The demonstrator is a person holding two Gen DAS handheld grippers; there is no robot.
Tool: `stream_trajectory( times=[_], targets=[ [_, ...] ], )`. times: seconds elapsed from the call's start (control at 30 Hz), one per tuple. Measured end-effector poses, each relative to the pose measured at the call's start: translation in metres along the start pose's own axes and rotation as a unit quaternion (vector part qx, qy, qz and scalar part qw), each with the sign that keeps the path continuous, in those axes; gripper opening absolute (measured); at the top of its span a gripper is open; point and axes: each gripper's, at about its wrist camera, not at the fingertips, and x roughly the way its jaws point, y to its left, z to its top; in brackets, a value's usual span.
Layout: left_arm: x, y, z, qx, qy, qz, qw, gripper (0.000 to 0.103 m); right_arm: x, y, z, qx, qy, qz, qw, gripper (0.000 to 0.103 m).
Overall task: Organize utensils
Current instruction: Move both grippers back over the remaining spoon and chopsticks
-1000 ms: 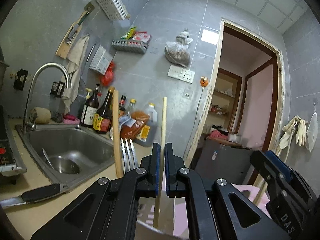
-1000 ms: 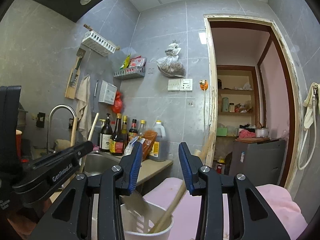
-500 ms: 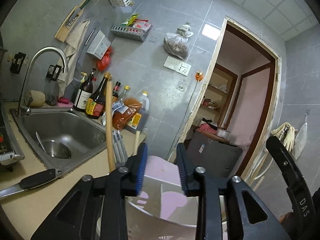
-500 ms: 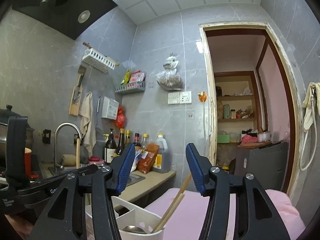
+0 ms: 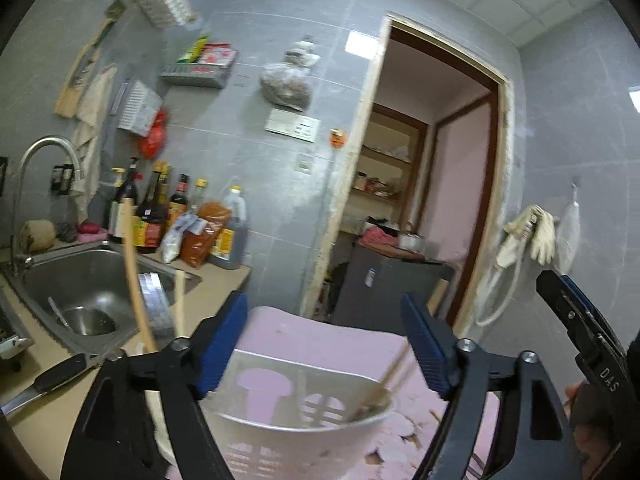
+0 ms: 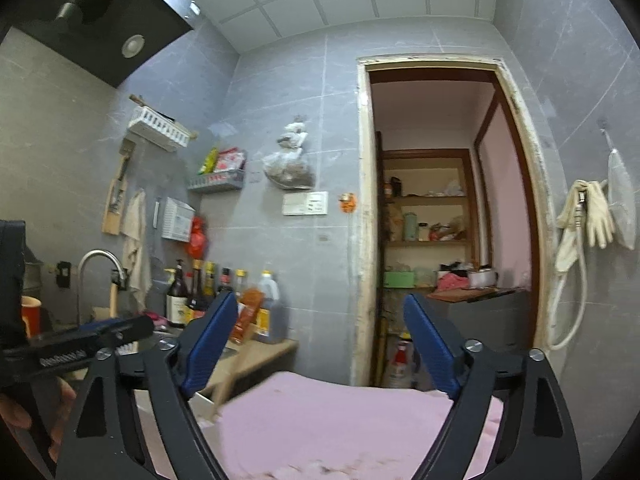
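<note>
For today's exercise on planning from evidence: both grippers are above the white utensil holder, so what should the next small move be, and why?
Probably send the left gripper toward the knife lying on the counter beside the sink. Both grippers' jaws are opening with nothing between them, wooden utensils already stand in the white utensil holder, and the knife looks like the nearest loose utensil.

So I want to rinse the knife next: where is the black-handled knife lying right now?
In the left wrist view, the black-handled knife lies on the beige countertop at lower left, just in front of the steel sink.
</note>
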Motion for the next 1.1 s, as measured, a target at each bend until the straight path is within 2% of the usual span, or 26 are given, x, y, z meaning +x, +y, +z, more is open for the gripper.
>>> stream_trajectory(
  times=[0.07,0.23,0.5,0.7,0.9,1.1],
  targets=[
    [0.002,-0.009,-0.002,0.006,0.01,-0.02,0.9997,0.081,-0.008,-0.014,-0.001,0.001,0.008,-0.012,1.0,0.103],
    [0.004,-0.034,-0.01,0.03,0.029,-0.061,0.9973,0.091,-0.02,-0.04,-0.004,-0.012,0.033,-0.034,0.999,0.103],
    [0.019,-0.076,-0.037,0.09,0.093,-0.113,0.9852,0.093,-0.034,-0.08,-0.022,-0.011,0.109,-0.057,0.992,0.103],
    [0.035,-0.101,-0.069,0.128,0.161,-0.141,0.9684,0.093,-0.04,-0.102,-0.041,-0.005,0.168,-0.069,0.983,0.103],
    [0.055,-0.122,-0.098,0.16,0.234,-0.158,0.9457,0.091,-0.043,-0.112,-0.057,0.001,0.214,-0.06,0.975,0.102],
    [0.076,-0.138,-0.122,0.184,0.298,-0.171,0.9208,0.072,-0.04,-0.115,-0.071,0.004,0.26,-0.04,0.965,0.091]
  ],
)
